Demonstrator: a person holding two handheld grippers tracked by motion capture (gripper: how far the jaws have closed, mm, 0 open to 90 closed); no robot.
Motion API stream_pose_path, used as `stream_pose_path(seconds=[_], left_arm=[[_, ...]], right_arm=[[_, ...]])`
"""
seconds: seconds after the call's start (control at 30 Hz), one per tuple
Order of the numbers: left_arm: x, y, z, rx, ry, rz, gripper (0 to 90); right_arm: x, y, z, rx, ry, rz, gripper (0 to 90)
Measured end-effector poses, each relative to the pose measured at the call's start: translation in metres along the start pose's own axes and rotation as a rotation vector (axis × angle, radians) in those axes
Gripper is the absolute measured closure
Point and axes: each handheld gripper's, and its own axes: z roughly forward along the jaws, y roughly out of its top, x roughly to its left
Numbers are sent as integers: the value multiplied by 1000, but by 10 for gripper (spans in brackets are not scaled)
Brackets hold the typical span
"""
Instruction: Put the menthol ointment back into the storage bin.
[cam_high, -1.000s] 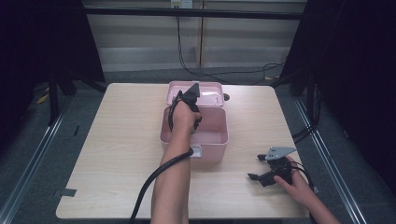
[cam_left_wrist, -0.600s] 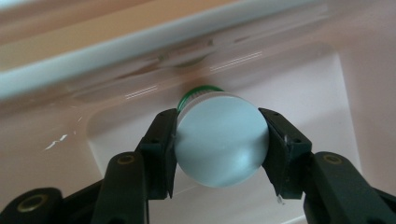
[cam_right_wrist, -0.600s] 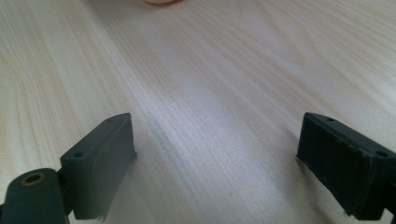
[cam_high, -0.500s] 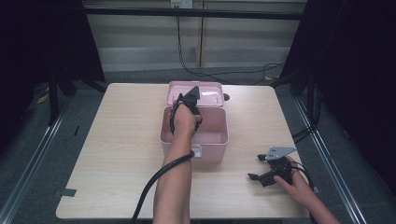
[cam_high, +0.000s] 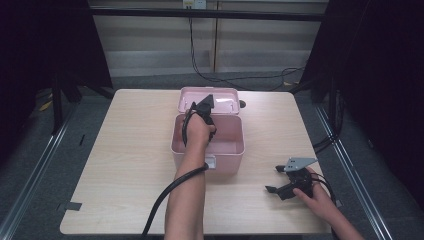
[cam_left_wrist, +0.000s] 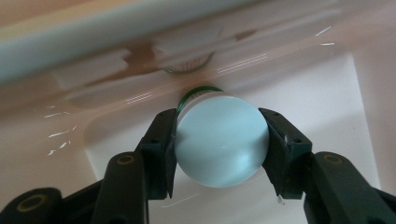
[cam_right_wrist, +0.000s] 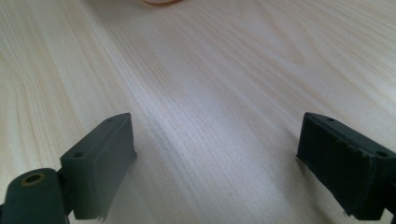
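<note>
From above, the left gripper (cam_high: 204, 111) dips into the pink box (cam_high: 232, 150) on the table (cam_high: 125, 150), up close its jaws squeeze a pale round bottle (cam_left_wrist: 218, 140), and the right gripper (cam_right_wrist: 215, 163) rests wide apart over bare wood.

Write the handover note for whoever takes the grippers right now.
Left gripper: shut on a pale round bottle with a green-ringed neck, held inside the open pink box at mid-table, close to its floor.
Right gripper: open, holding nothing, resting low over the table at the near right, clear of the box.
Done: the box lid is up and the bottle is inside the box.
Left: whether the bottle touches the floor I cannot tell. Probably lower it, open the jaws, lift the left gripper out, then close the lid.
</note>
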Motion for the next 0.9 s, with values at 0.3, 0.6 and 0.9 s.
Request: stream_pose_path(seconds=[0.3,0.6,0.9], left_arm=[[0,-2,3,-8,-6,-21,499],[1,-3,6,-9,-4,-14,497],[2,-4,7,-17,-11,-23,495]], right_arm=[[0,0,0,0,0,0,104],[0,0,0,0,0,0,104],[0,0,0,-2,-4,-3,104]])
